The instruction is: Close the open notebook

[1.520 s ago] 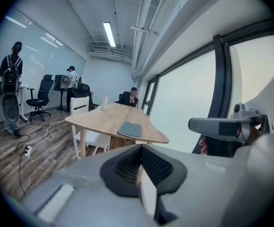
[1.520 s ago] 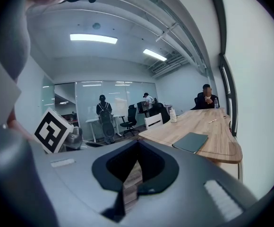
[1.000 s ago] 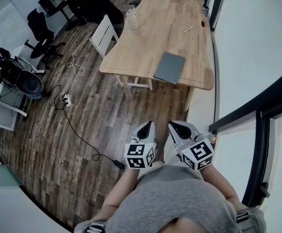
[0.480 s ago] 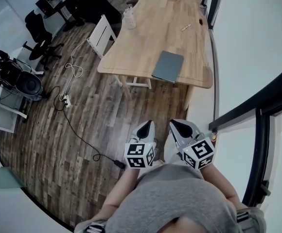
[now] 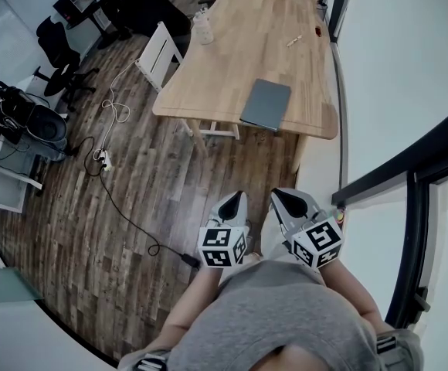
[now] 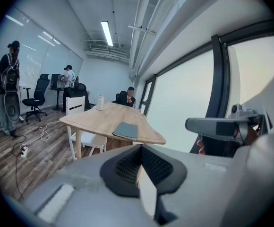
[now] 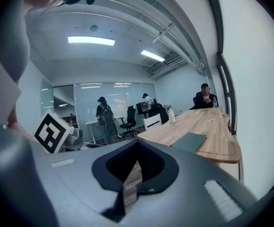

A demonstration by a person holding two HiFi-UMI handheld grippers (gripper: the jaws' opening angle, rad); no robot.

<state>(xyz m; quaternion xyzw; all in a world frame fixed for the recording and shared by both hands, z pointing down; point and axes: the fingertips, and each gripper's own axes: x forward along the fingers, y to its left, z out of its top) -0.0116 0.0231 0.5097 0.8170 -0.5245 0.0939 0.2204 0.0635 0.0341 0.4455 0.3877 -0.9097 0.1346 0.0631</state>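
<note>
Jaws together, nothing between, on left gripper point(image 5: 234, 202) and right gripper point(image 5: 283, 200), lower centre of head view. Grey notebook point(image 5: 266, 104) lies flat, looks closed, on wooden table point(image 5: 232, 52) upper centre, well apart from both

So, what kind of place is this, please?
Most likely a shared office or meeting space: a long wooden table with a grey notebook on it, a rolling office chair, and a glass partition behind.
</note>
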